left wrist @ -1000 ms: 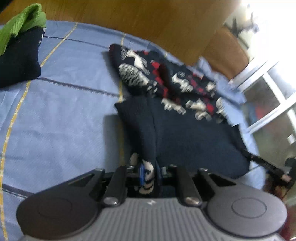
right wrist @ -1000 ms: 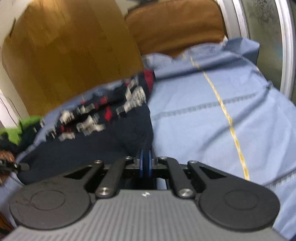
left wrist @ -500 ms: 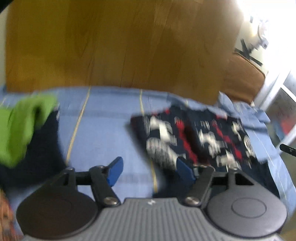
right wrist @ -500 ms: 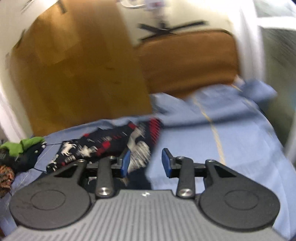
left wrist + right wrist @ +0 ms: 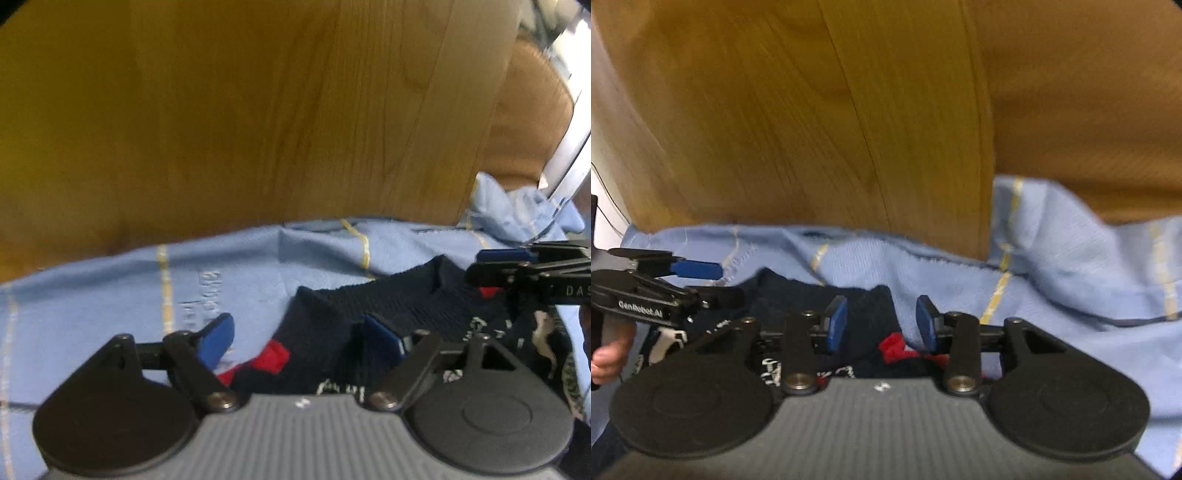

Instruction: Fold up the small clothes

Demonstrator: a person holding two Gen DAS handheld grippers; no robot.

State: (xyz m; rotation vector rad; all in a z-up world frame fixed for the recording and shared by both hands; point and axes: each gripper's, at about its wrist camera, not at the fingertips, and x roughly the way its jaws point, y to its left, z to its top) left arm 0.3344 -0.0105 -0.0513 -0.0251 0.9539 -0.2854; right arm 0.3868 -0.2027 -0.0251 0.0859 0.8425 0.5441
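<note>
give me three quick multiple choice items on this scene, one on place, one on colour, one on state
1. Where does the dark navy knitted sweater lie?
A. on the light blue bedsheet with yellow stripes
B. on a wooden chair
C. on a bare floor

2. What colour are the pads on the left hand-held gripper?
A. green
B. blue
C. white

3. How do the jaws of the right hand-held gripper stand?
A. clamped on the sweater
B. shut with nothing between
C. open, pressing nothing

Answers:
1. A: blue striped bedsheet surrounds the sweater.
2. B: both pads show blue.
3. C: a clear gap separates the pads; the sweater lies beneath, ungripped.
</note>
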